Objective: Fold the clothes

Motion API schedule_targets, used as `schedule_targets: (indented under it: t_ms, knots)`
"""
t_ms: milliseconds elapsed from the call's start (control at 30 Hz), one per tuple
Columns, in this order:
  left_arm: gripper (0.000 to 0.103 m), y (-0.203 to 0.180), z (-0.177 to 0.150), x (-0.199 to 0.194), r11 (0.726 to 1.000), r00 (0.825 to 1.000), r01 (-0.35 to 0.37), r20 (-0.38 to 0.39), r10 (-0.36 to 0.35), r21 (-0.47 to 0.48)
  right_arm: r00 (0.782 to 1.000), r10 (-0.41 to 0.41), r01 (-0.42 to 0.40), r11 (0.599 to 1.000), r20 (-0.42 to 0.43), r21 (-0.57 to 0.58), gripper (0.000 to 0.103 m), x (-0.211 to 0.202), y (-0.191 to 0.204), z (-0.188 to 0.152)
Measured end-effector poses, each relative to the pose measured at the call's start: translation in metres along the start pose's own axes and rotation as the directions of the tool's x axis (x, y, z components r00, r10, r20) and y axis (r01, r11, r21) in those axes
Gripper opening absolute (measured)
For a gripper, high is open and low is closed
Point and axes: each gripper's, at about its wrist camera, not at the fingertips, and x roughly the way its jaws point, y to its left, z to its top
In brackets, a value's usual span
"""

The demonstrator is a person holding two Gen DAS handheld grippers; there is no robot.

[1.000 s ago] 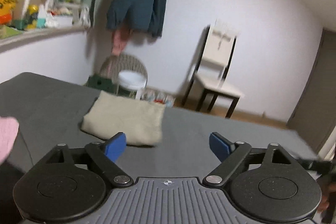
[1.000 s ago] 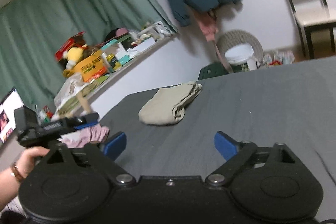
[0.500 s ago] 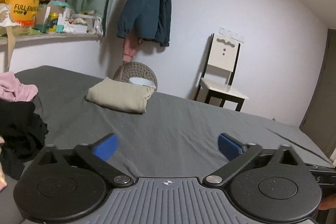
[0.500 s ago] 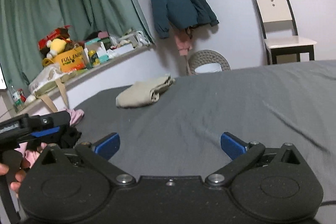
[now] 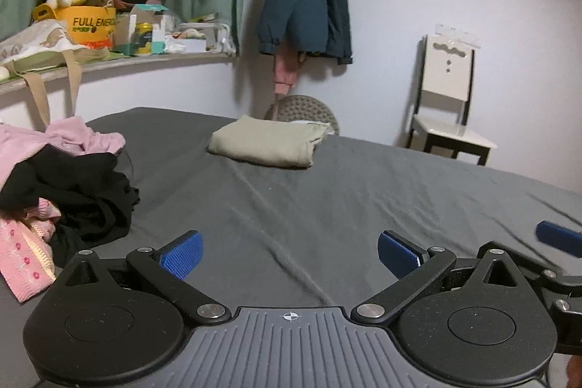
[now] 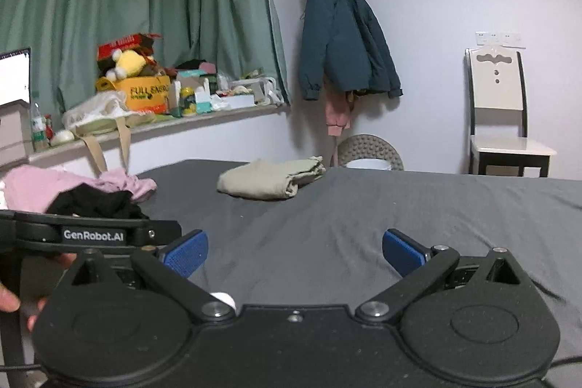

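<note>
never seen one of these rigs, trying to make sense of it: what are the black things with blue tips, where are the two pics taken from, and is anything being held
They are hand-held grippers, one in each of a person's hands, each carrying a camera that looks forward along its two blue-padded fingers. One picture is from the left gripper, the other from the right gripper. Both are open and hold nothing. Ahead lies a grey bed with a folded beige garment at its far side and an unfolded pile of pink and black clothes on the left.

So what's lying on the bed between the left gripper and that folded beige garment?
Nothing: in the left wrist view only bare, wrinkled grey sheet runs from the open left gripper to the folded beige garment. The unfolded pile sits off to the left.
</note>
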Motion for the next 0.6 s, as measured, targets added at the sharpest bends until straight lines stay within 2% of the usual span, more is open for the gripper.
schedule_targets:
  t_ms: [133, 267, 367, 433, 600]
  knots:
    - [0.103, -0.003, -0.003, 0.01, 1.0, 0.999, -0.018, -0.041, 0.017, -0.012, 0.999, -0.044, 0.044, 0.999, -0.015, -0.002, 0.103, 0.006, 0.002, -0.003]
    - [0.103, -0.007, -0.002, 0.021, 0.997, 0.993, -0.077, -0.091, 0.076, -0.008, 0.994, -0.073, 0.073, 0.997, -0.076, -0.006, 0.103, 0.017, 0.002, -0.006]
    - [0.103, -0.01, -0.003, 0.03, 0.998, 0.988, -0.065, -0.138, 0.066, 0.012, 0.993, -0.063, 0.062, 0.998, -0.104, -0.01, 0.103, 0.024, 0.002, -0.009]
    - [0.103, -0.011, -0.004, 0.035, 0.999, 0.986, -0.031, -0.163, 0.034, 0.018, 0.991, -0.072, 0.068, 0.997, -0.109, -0.035, 0.103, 0.029, 0.003, -0.011]
    - [0.103, -0.008, -0.005, 0.039, 1.0, 0.989, -0.02, -0.146, 0.017, -0.014, 0.991, -0.085, 0.077, 0.994, -0.099, -0.077, 0.103, 0.036, 0.006, -0.013]
